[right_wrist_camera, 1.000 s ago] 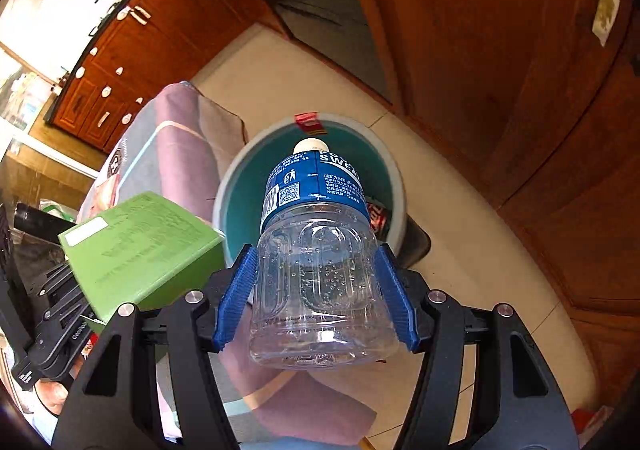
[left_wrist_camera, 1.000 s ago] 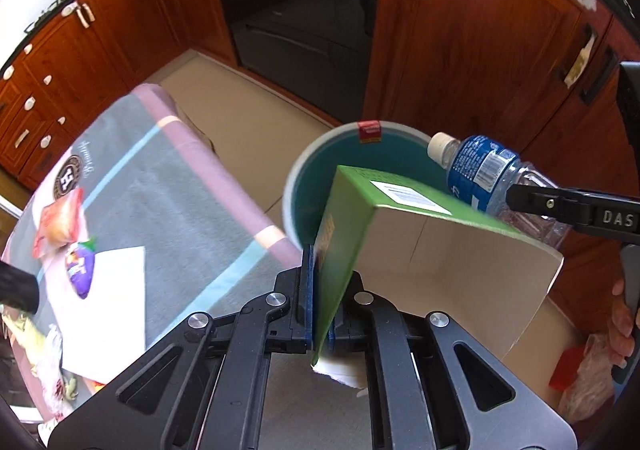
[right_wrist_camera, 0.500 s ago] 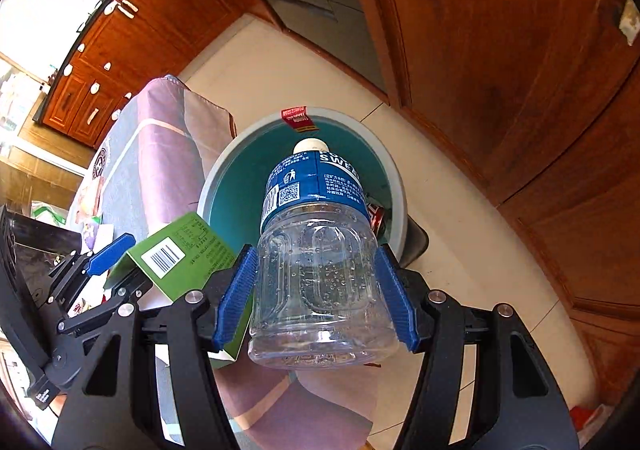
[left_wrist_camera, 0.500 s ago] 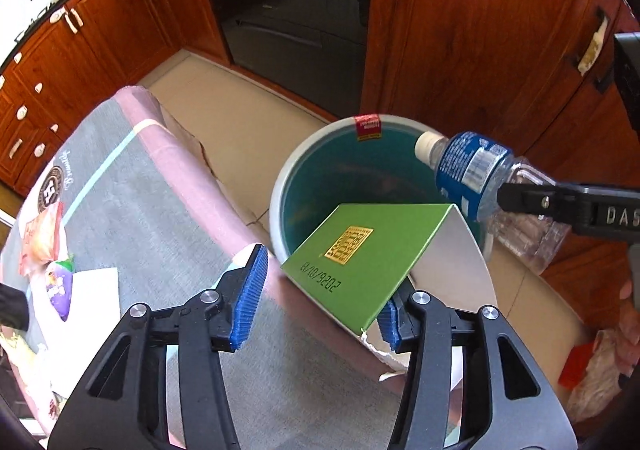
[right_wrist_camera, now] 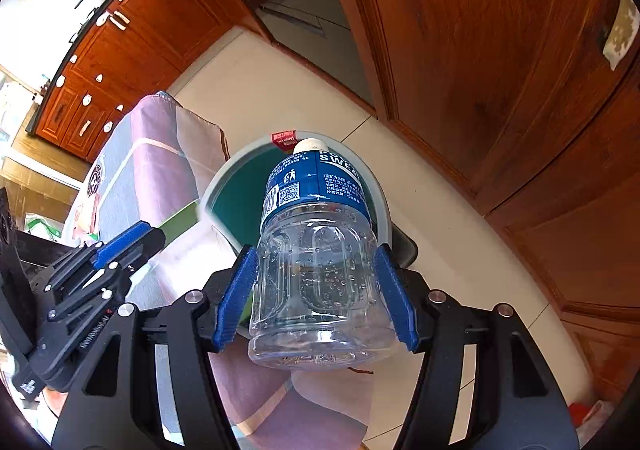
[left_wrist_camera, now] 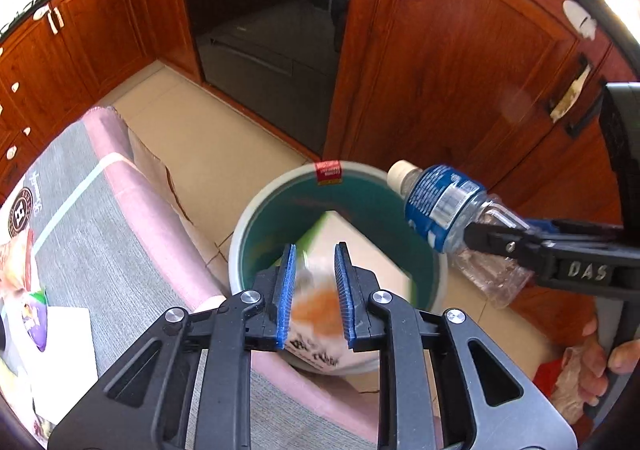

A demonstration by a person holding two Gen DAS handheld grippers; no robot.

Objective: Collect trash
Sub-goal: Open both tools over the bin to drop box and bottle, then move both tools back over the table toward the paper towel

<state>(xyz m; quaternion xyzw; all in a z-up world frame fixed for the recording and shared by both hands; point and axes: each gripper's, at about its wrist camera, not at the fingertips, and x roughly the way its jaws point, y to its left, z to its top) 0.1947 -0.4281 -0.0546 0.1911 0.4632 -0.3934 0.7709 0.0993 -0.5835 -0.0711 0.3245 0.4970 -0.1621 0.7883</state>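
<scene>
A round bin point(left_wrist_camera: 256, 210) with a pale rim and teal inside stands on the floor beside the table; it also shows in the right wrist view point(right_wrist_camera: 240, 178). My left gripper point(left_wrist_camera: 315, 282) is open above the bin's near rim, with nothing gripped. The green and white carton point(left_wrist_camera: 352, 246) is blurred, falling into the bin just beyond the jaws. My right gripper point(right_wrist_camera: 314, 294) is shut on a clear plastic bottle point(right_wrist_camera: 316, 250) with a blue label and white cap, held tilted over the bin's right rim; the bottle also shows in the left wrist view point(left_wrist_camera: 448, 206).
A table with a grey and pink cloth point(left_wrist_camera: 100, 234) sits at the left, with a white paper point(left_wrist_camera: 68, 350) and snack packets point(left_wrist_camera: 20, 262) on it. Wooden cabinets point(left_wrist_camera: 460, 62) and a dark oven point(left_wrist_camera: 264, 22) stand behind the bin. Red and clear wrappers point(left_wrist_camera: 560, 374) lie on the floor at right.
My left gripper let go of the green carton, which is dropping into the bin, and its jaws have narrowed. My right gripper holds the bottle as before, a little nearer the bin.
</scene>
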